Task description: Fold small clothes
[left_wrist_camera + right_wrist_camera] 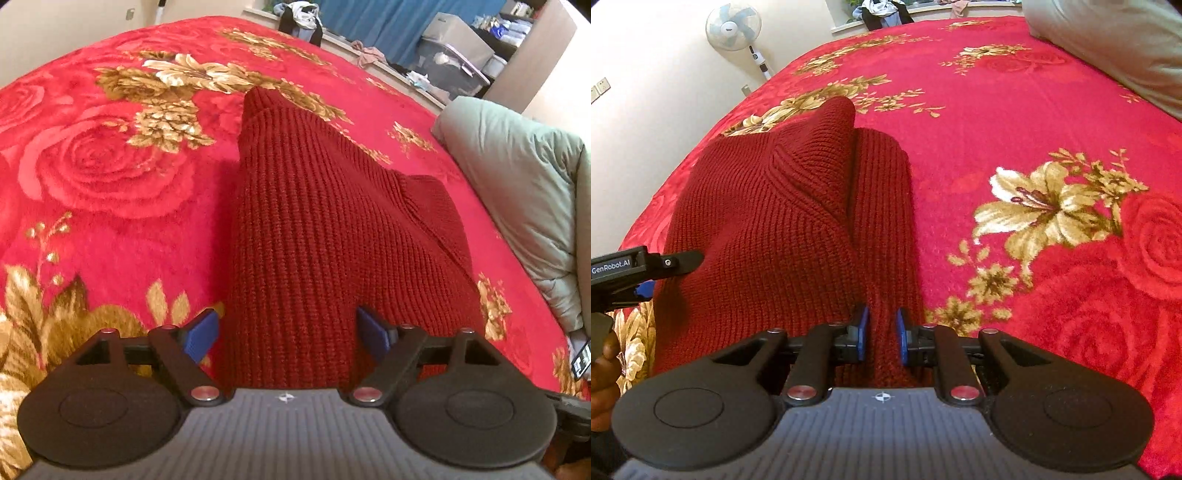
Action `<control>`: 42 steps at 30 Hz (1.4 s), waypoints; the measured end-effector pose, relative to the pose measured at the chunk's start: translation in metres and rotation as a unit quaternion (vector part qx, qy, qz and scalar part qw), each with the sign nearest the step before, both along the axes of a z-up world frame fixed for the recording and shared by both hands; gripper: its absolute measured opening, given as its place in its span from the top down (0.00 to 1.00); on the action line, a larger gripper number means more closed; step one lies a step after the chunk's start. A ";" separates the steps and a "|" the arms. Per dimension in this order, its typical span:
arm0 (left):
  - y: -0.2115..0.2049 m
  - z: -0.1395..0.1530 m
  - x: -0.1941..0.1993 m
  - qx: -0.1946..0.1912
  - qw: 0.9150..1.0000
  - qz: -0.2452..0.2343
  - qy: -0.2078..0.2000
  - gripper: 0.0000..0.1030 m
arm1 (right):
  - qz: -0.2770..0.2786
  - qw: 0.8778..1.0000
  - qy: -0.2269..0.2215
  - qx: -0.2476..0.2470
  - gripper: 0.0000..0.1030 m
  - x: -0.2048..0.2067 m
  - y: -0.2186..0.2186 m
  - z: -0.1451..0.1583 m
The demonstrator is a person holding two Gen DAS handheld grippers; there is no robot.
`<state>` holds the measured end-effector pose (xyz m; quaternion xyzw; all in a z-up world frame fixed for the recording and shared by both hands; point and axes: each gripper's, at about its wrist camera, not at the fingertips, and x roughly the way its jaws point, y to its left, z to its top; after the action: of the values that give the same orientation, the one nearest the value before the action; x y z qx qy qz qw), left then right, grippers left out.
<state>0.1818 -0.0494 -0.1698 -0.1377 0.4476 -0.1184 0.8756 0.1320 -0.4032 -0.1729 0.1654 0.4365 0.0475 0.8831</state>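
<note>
i'm seeing the dark red ribbed knit sweater [303, 229] lying partly folded lengthwise on the bed, its near edge bunching upward.

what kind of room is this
Most likely a bedroom: a large bed under a red floral blanket, a grey-green pillow at its edge, and a standing fan by the wall. Loose clothes lie on the ledge beyond.

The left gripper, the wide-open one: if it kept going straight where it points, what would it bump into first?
Most likely the dark red knitted garment, lying directly ahead between the left gripper's open jaws, on the floral blanket.
</note>
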 end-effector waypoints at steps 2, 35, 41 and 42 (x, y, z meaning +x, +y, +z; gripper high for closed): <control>0.002 0.004 -0.001 -0.006 1.000 0.000 0.001 0.16 | 0.000 1.000 0.000 0.001 0.84 0.001 -0.002 -0.001; 0.024 -0.033 0.133 -0.165 0.975 -0.086 0.118 0.06 | -0.048 0.985 -0.009 0.164 0.27 0.022 -0.014 -0.032; 0.013 -0.017 0.124 -0.131 0.984 -0.094 0.076 0.34 | -0.050 0.984 -0.057 0.164 0.66 0.009 -0.013 -0.020; 0.013 -0.010 0.122 -0.127 0.985 -0.098 0.066 0.36 | -0.052 0.983 -0.066 0.164 0.70 0.006 -0.012 -0.016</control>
<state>0.3036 -0.0366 -0.1799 -0.2106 0.4972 -0.2498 0.8038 0.1385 -0.4155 -0.1891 0.3274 0.3547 0.0833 0.8718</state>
